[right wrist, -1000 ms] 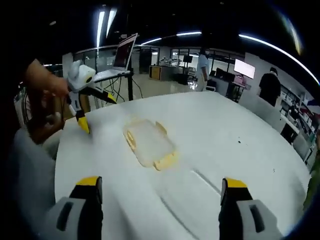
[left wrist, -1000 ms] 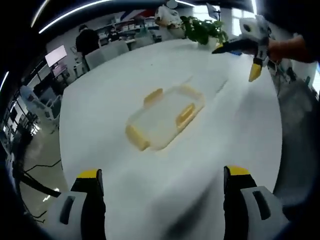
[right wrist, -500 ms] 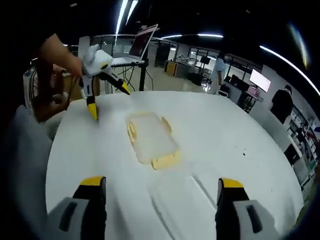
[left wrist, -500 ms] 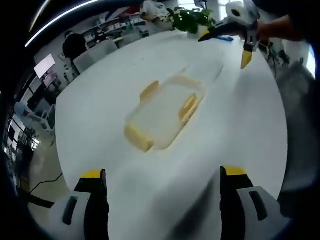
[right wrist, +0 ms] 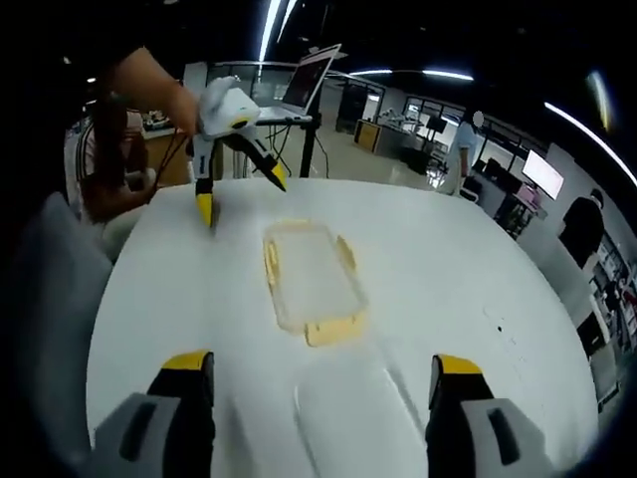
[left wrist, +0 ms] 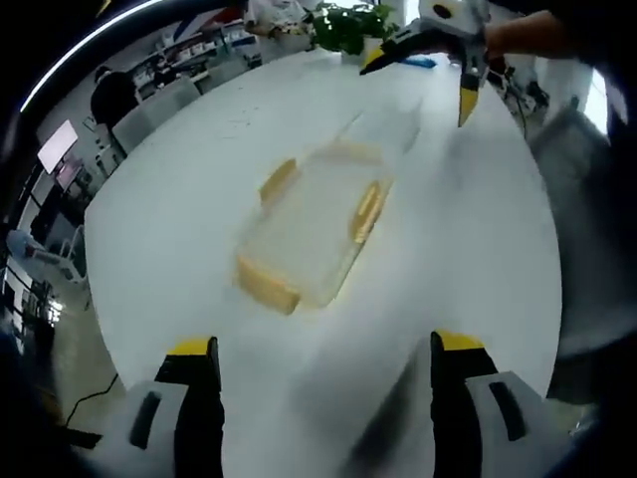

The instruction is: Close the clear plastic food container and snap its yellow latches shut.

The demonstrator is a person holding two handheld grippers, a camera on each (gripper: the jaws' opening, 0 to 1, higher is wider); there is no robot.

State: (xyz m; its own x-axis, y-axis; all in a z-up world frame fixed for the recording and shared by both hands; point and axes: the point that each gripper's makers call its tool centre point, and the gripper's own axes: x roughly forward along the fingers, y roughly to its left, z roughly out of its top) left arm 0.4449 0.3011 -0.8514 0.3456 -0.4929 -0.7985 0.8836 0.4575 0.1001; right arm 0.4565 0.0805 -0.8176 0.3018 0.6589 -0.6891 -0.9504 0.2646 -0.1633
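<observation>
Here, in the left gripper view, the left tool (left wrist: 323,363) hovers with its jaws spread wide and empty above the white tabletop (left wrist: 179,179). The clear plastic food container (left wrist: 309,224) lies flat near the middle, its yellow latches (left wrist: 370,209) standing out at the sides and near end. The right tool (left wrist: 438,60) hangs beyond it, also spread, holding nothing.

In the right gripper view, the right tool's own jaws stand apart at the bottom. The container sits ahead, and a clear lid (right wrist: 358,418) seems to lie on the tabletop nearer the camera, just apart from it. The left tool is poised past the far end.

The plastic looks light, thin and slippery, likely to skate when pushed. I'd steady one rim, then press each latch at its outer edge.
</observation>
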